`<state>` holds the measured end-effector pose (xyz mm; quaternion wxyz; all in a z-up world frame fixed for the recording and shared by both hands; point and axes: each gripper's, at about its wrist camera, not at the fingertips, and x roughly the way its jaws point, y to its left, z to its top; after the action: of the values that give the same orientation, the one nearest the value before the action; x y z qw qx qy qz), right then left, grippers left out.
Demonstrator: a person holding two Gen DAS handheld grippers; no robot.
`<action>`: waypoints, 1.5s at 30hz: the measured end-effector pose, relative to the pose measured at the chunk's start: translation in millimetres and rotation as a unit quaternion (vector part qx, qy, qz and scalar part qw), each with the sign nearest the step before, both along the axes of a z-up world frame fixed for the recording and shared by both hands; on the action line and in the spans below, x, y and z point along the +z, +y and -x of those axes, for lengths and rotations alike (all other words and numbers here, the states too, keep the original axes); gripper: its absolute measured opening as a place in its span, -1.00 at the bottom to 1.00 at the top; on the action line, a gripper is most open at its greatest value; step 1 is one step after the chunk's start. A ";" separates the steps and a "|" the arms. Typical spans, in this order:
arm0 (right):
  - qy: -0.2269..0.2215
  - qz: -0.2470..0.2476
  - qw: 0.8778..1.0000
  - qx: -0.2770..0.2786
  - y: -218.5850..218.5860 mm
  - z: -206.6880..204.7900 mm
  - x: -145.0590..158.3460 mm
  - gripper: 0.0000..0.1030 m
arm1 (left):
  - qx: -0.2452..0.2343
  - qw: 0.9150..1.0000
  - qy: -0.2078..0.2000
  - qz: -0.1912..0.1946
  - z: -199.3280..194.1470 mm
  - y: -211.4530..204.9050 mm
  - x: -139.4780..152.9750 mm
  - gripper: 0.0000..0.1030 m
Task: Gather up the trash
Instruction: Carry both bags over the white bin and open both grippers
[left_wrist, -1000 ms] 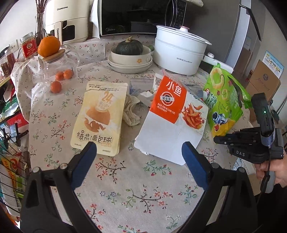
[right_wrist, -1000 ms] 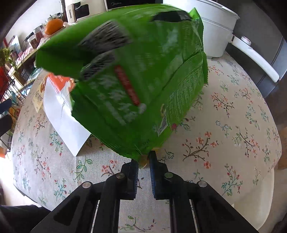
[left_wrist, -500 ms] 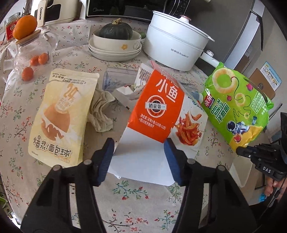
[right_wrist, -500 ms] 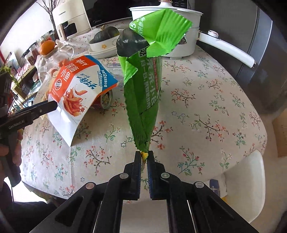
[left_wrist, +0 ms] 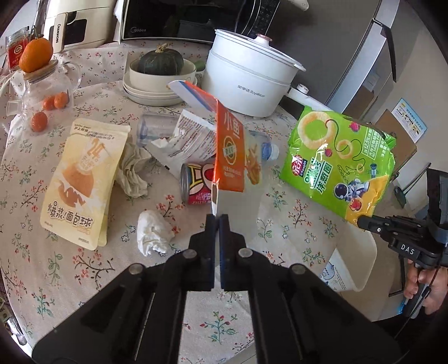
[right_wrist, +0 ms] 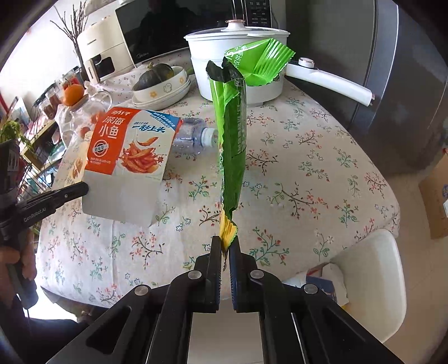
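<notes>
Green snack bag (right_wrist: 232,134) pinched in the right gripper (right_wrist: 225,246), orange-white packet (left_wrist: 229,156) in the left gripper (left_wrist: 217,221) — both lifted (bin unseen); next, carry them past the tabletop (right_wrist: 322,168) edge.

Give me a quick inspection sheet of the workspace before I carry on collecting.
Surface: floral tablecloth, crowded.
Job's things: green snack bag and orange fish-snack bag both lifted; yellow pouch, can, crumpled tissue, plastic bottle lying on the cloth.
Clutter: white pot, squash in bowl, glass jar.
Grippers: left gripper and right gripper each pinch a bag.
Cables: nothing seen.
Surroundings: microwave, white bin.
</notes>
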<state>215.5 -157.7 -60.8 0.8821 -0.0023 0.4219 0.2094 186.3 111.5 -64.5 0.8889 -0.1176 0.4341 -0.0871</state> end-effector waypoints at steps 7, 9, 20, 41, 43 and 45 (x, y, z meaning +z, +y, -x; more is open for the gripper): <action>-0.026 -0.026 0.999 -0.011 -11.3 5.2 22.5 -0.90 | -0.003 0.999 -0.039 0.021 18.4 -3.5 30.5 -0.99; -0.030 -0.037 0.999 -0.018 -18.2 7.1 26.4 -0.90 | -0.002 0.999 -0.047 0.025 20.3 -6.0 35.5 -0.99; -0.054 -0.075 0.994 -0.059 -72.9 21.9 46.7 -0.91 | -0.054 0.994 -0.096 0.026 35.0 -52.6 63.4 -0.99; -0.040 -0.074 0.981 -0.175 -231.5 78.2 12.9 -0.91 | -0.235 0.968 -0.090 0.020 37.2 -233.6 43.4 -0.99; -0.028 -0.071 0.980 -0.185 -242.8 80.4 3.0 -0.91 | -0.249 0.964 -0.093 0.015 38.2 -250.4 40.3 -0.99; -0.018 -0.069 0.978 -0.195 -255.3 83.2 -6.2 -0.91 | -0.259 0.961 -0.095 0.016 37.7 -263.9 37.6 -0.99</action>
<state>132.3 -413.0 -67.0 0.9113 0.1369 0.3834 0.0623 148.5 -152.4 -26.8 0.8713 -0.0069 0.3617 -0.3317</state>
